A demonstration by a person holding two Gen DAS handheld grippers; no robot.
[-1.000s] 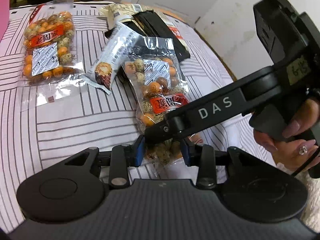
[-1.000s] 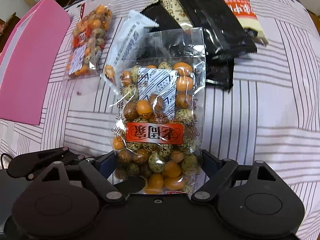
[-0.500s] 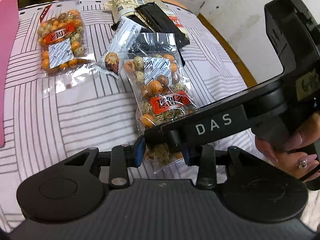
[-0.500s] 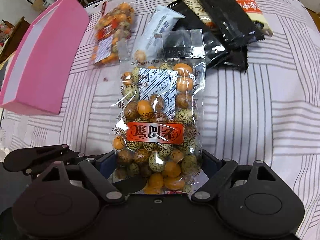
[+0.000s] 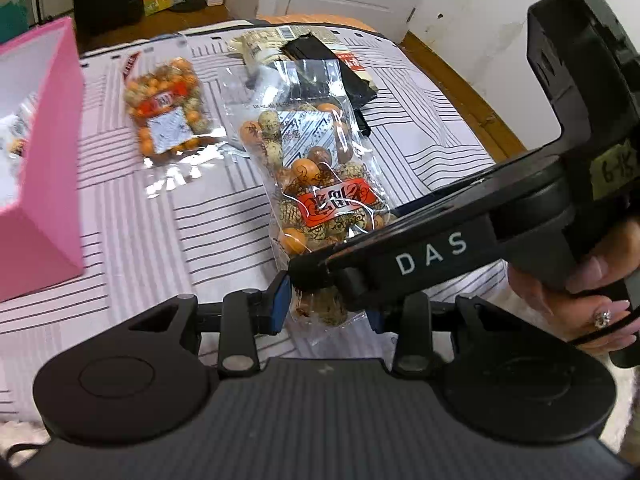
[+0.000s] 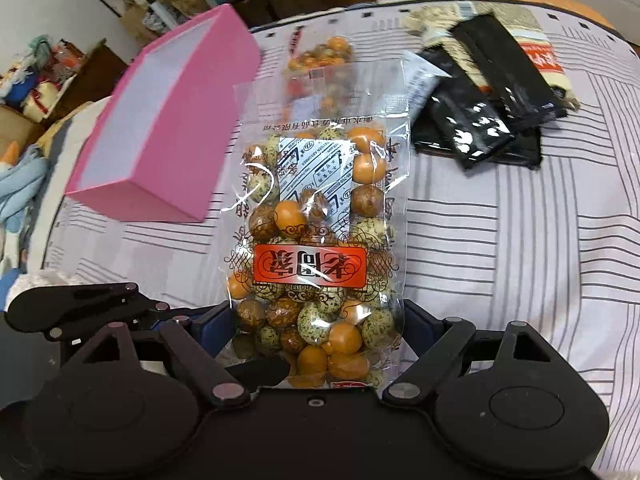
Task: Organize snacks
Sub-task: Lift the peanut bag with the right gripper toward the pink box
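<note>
Item: clear crinkly bag of orange and speckled coated nuts [image 6: 316, 248], airborne. I am pinching it with left tool [image 5: 326, 310] and right tool [image 6: 320, 332]; keeping level toward pink open cardboard box [image 6: 168, 128].

Both wrist views look steeply down, close on the shared snack bag [image 5: 320, 184]

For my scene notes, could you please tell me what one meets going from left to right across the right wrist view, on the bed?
Pink box → clear bag of coated nuts held up in the middle → black snack packets → beige packet with a red label.
</note>
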